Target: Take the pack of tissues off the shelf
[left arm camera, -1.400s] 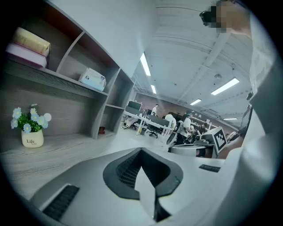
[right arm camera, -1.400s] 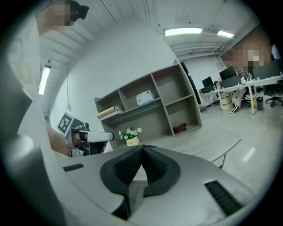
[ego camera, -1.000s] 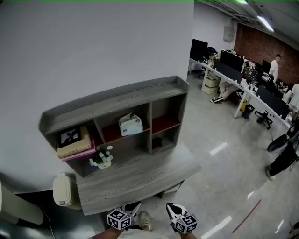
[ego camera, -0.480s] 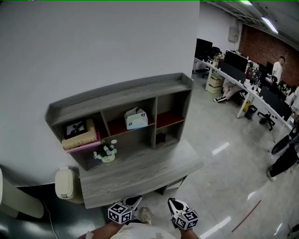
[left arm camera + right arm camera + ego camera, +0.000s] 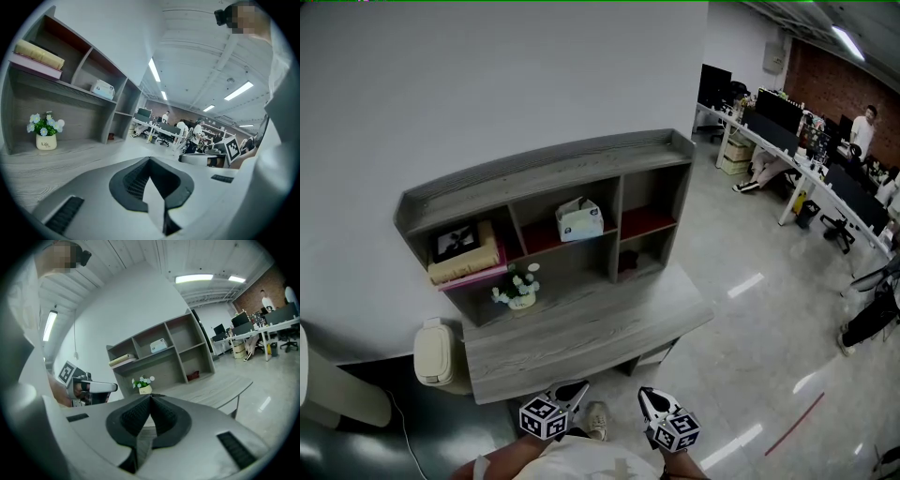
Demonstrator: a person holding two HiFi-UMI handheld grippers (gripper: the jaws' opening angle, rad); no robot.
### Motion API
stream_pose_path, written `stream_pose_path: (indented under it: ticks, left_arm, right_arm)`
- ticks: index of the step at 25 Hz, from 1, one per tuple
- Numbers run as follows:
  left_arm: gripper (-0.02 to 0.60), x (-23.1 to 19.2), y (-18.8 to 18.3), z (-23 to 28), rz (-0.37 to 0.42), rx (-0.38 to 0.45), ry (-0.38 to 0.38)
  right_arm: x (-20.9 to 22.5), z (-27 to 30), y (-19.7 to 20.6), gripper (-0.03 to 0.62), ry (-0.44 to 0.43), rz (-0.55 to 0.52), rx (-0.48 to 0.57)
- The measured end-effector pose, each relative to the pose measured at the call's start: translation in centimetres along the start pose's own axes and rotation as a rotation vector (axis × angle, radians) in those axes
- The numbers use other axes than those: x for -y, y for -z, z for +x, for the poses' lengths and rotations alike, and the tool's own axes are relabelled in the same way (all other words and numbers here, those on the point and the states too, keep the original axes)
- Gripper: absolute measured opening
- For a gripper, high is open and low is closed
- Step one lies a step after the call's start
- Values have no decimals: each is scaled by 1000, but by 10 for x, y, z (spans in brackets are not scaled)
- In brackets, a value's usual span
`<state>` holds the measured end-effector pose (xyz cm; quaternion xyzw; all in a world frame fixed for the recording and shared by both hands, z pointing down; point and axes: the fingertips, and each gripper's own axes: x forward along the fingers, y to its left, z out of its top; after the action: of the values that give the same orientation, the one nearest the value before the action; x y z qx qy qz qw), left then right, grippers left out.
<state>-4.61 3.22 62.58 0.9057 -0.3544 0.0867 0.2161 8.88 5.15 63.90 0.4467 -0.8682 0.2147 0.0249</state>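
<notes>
While tissues [image 5: 579, 220] sit shelved — left claw [image 5: 574, 388] closed, empty.

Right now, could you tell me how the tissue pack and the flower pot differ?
The tissue pack sits in the upper middle bay of the shelf; the flower pot stands in the lower left bay, under the books. The tissue pack is boxy, with a tissue poking up; the flower pot is small and round, holding white flowers. Both are pale and upright.
</notes>
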Motion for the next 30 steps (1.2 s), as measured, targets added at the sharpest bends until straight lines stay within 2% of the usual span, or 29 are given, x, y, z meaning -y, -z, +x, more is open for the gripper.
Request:
stream_pose_path:
  ticks: [12,30]
  left_arm:
    - [12,-15,-6,11,-34,16,-1]
    - [12,-76,-23,41,-89,44,-61]
  right_arm:
    - [6,12,-2,5,8,5,-20]
    - [35,75,-20,5,-38,-15,-73]
